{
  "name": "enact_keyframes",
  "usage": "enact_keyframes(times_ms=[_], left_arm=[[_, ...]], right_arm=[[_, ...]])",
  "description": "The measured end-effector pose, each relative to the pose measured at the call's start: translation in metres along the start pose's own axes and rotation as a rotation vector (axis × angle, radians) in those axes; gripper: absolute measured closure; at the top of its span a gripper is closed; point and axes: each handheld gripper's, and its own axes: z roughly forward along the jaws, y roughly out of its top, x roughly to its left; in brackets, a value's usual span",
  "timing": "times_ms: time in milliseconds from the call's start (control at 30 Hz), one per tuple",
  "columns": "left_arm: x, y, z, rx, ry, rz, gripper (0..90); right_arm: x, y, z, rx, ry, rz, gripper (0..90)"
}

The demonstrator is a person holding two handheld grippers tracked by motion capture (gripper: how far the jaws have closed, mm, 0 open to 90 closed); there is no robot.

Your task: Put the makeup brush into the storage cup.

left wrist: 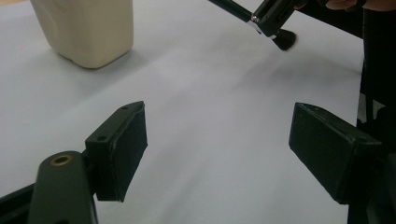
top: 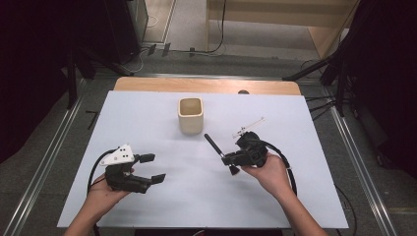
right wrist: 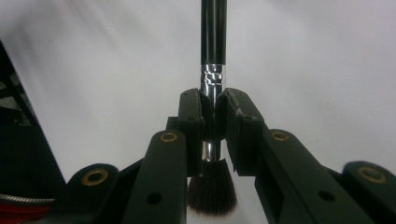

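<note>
Right tongs [right wrist: 214, 122] clenched on brush [right wrist: 213, 42] ferrule. Left tongs [left wrist: 219, 149] spread wide, released, touching nothing.

Black makeup brush [right wrist: 213, 70], silver ferrule, dark bristles, handle toward cream cup [top: 190, 115]

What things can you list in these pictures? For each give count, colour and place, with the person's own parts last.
brush: one, black handle, silver ferrule, dark bristles; clamped at the ferrule in the right gripper, handle towards the cup
cup: one, cream, squarish, upright at the far middle of the sheet
sheet: one, white, covering the table
table: one, wood edge showing at the far side
left gripper: one, black with a grey plate, jaws wide apart, near left
right gripper: one, black, shut on the brush, near right
hands: two, each holding a gripper
</note>
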Motion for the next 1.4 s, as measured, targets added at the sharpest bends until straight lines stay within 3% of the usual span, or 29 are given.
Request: enact_keyframes(times_ms=[167,433,533,700,1033,1200,1400], left_arm=[[-0.001,0.003,0.002,-0.013,-0.030,0.003,20.1],[0.001,0.005,0.009,0.011,-0.049,-0.025,20.9],[0.002,0.007,0.010,0.016,-0.045,-0.026,21.2],[0.002,0.009,0.013,0.026,-0.056,-0.025,21.2],[0.000,0.013,0.020,0.057,-0.103,-0.013,21.6],[0.000,0.017,0.024,0.064,-0.118,-0.015,21.7],[-0.002,0.021,0.031,0.085,-0.135,-0.006,21.8]], right_arm=[[-0.002,-0.002,-0.010,-0.048,0.030,-0.007,79.3],[-0.006,-0.002,-0.013,-0.044,0.045,-0.042,79.2],[-0.008,-0.003,-0.015,-0.046,0.092,-0.068,79.2],[-0.010,-0.005,-0.022,-0.050,0.102,-0.100,79.2],[-0.012,-0.006,-0.037,-0.020,0.159,-0.175,79.2],[-0.020,-0.007,-0.041,-0.008,0.202,-0.212,79.2],[-0.031,-0.011,-0.044,0.023,0.215,-0.244,79.2]])
